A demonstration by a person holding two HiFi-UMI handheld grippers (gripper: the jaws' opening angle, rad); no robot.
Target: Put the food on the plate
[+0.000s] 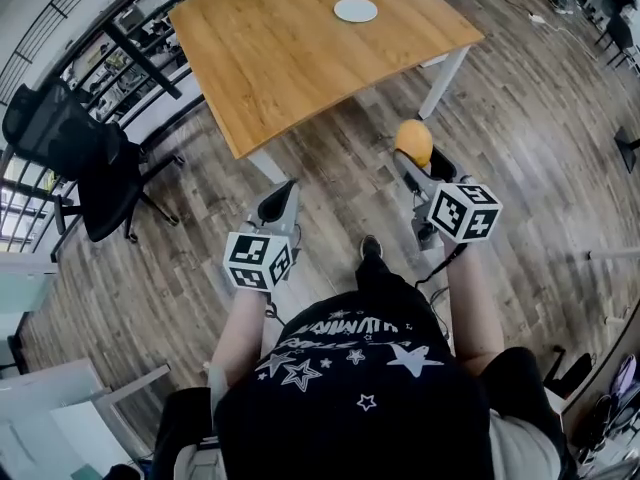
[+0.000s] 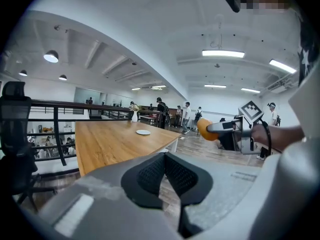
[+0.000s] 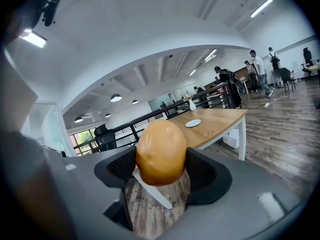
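Right tool [image 1: 417,160] gripping orange food [image 1: 414,140], table [image 1: 290,58] with plate [image 1: 356,9] ahead, chair [image 1: 70,143] left

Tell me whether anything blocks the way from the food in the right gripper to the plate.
Nothing visible does. The right gripper holds the food above the floor, short of the table; the plate lies alone on the tabletop, with only bare wood around it.

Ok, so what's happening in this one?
A person stands back from the table, a gripper in each hand. The right gripper is clamped on a round brown piece of food. The left gripper is shut and empty. The plate sits on the table ahead, bare.
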